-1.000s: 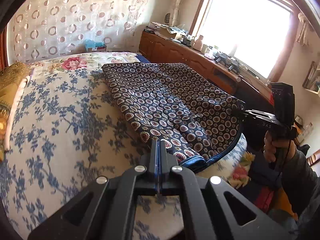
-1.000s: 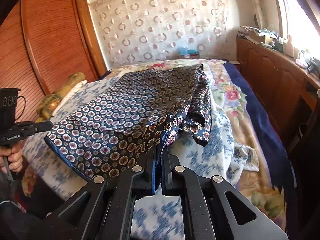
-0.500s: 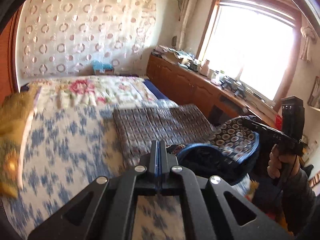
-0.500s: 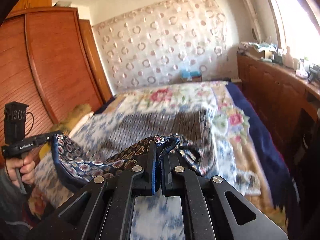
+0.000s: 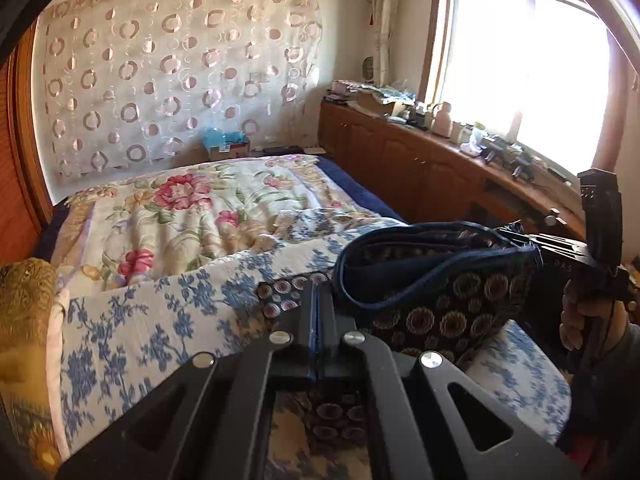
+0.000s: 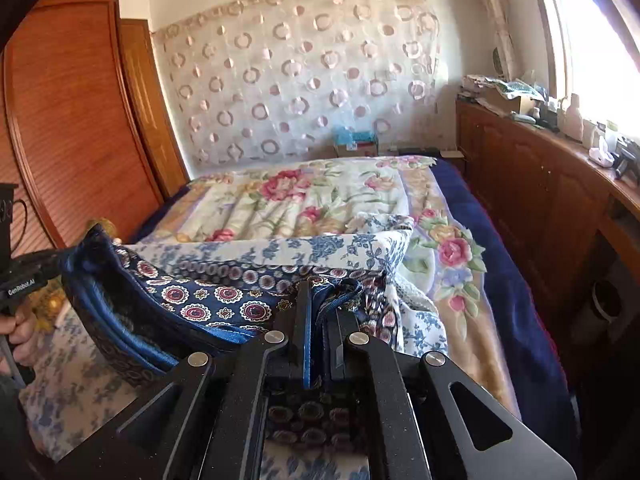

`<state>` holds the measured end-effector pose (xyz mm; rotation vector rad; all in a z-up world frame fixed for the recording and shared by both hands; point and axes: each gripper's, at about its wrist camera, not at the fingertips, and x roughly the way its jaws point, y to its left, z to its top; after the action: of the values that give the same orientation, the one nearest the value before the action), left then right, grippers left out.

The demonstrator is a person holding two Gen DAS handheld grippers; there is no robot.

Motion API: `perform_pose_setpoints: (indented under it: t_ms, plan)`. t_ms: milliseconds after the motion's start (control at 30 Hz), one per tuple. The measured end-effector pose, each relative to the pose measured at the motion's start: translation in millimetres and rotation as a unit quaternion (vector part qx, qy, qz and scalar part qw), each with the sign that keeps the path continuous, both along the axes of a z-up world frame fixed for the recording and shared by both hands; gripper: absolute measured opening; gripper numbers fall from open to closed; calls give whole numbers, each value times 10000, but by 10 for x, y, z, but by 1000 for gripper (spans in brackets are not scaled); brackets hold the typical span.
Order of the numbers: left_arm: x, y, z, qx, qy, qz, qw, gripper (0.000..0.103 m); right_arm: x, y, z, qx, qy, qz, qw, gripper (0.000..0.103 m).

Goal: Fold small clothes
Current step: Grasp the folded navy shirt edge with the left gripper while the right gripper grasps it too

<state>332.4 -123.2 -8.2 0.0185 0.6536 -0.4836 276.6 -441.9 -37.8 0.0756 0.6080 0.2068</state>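
A dark navy garment (image 5: 448, 312) printed with round medallions hangs slack between my two grippers above the bed. My left gripper (image 5: 318, 290) is shut on one corner of its blue-edged hem. At the right of that view my right gripper (image 5: 560, 248) holds the other corner, with a hand (image 5: 588, 320) on its handle. In the right wrist view the right gripper (image 6: 322, 300) is shut on bunched cloth of the garment (image 6: 208, 300). The left gripper (image 6: 36, 272) shows at the left edge. Part of the cloth trails onto the bed behind the fingers.
The bed has a blue-flowered cover (image 5: 140, 320) near me and a pink-flowered quilt (image 5: 192, 208) farther back. A gold pillow (image 5: 24, 304) lies at the left. A wooden cabinet (image 5: 420, 168) with clutter runs under the window, and a wardrobe (image 6: 72, 120) stands at the left.
The garment lay spread flat on the bed. Both grippers have since risen and moved over the bed with its near edge, so the cloth now hangs doubled between them.
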Motion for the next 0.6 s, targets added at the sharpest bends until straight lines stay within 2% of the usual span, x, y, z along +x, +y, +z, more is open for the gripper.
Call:
perform_pose_setpoints:
  t_ms: [133,267,367,500,533,567,600]
  plan:
    - [196,-16,-122,25,66,50,10000,0,216,-16,-154,-54,150,-45,9999,1]
    - [271,0,-201,13,218,-121,9997,0,363,-38,-278,-78,239,-129,9996,1]
    - [218,9,-223,202,63,-51,9998,0,440,-37,-298,-112,247,-191,9994,5]
    - [111,-14,-280,344,115,-166,9992,1,461,1,-239,-245,186,-219,9993,11]
    - [54,-24,-280,378,97,-220,9990,1,457,0,-220,-253,156,-235,9993,19]
    - [19,-36,-289,405,107,-275,9987,2,457,-9,-200,-237,132,-257,9993,39]
    - [-5,-47,-296,414,131,-317,9986,2,460,-28,-173,-194,99,-284,9994,54]
